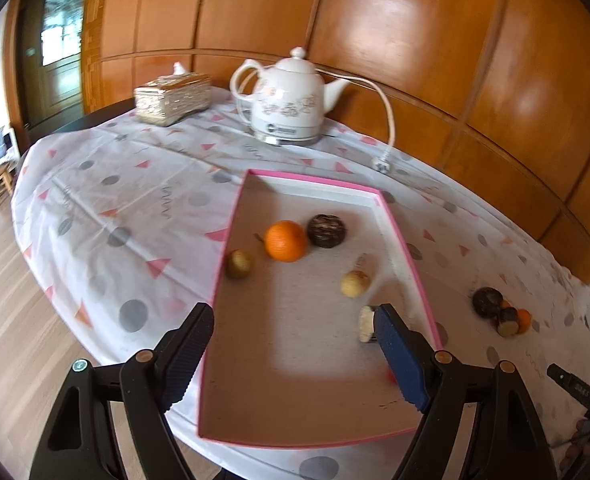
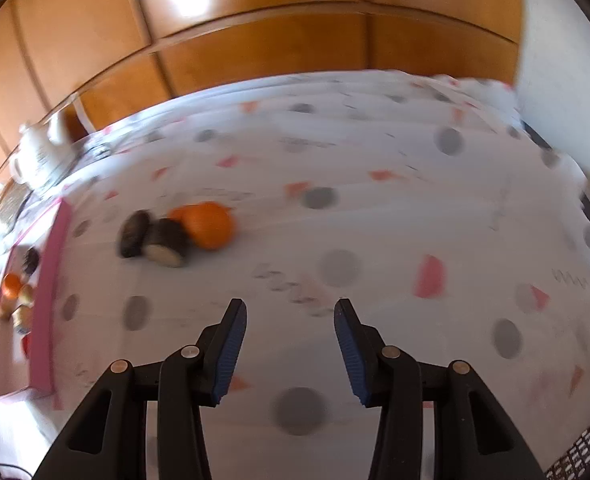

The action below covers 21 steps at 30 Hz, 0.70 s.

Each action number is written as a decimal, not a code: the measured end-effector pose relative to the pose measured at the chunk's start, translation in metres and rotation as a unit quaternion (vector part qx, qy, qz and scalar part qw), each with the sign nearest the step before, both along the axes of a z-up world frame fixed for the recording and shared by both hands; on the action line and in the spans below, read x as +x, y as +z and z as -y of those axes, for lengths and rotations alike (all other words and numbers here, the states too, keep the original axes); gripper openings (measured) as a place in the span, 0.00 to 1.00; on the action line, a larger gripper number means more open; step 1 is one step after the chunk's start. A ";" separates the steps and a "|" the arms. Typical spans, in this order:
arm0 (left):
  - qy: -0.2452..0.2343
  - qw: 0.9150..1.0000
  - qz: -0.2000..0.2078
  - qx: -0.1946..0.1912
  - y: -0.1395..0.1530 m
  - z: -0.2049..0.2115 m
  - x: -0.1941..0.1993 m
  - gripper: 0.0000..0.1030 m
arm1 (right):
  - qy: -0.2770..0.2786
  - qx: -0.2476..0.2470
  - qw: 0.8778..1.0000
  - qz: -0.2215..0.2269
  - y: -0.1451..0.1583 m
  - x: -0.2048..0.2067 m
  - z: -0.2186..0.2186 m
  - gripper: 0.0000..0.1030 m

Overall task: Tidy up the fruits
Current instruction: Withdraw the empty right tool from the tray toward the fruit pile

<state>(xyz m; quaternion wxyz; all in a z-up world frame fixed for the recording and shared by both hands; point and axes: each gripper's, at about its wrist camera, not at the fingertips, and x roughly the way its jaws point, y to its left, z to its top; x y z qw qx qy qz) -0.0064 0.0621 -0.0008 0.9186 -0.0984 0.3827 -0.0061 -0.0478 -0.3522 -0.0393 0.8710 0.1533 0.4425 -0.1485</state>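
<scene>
A pink-rimmed shallow box (image 1: 407, 248) lies on the table and holds an orange (image 1: 286, 240), a dark round fruit (image 1: 326, 230), a greenish-brown fruit (image 1: 239, 264), a pale fruit (image 1: 355, 283) and a pale cut piece (image 1: 367, 323). My left gripper (image 1: 295, 326) is open above the box's near end, its right finger beside the cut piece. On the cloth right of the box sit dark fruits (image 1: 488, 302) and a small orange (image 1: 524, 319). In the right wrist view the same cluster shows an orange (image 2: 209, 225) and dark fruits (image 2: 151, 236), ahead and left of my open, empty right gripper (image 2: 290, 326). The box (image 2: 51, 300) is at far left.
A white electric kettle (image 1: 291, 100) with its cord and plug (image 1: 383, 164) stands at the back, with a tissue box (image 1: 173, 98) to its left. A patterned cloth (image 1: 115, 208) covers the table. Wood panelling runs behind. The floor lies beyond the table's left edge.
</scene>
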 end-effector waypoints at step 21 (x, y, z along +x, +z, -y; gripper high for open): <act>-0.351 0.934 -0.002 0.075 0.028 0.162 0.039 0.80 | -0.105 -0.008 0.994 -0.006 -0.014 -0.031 0.062 0.45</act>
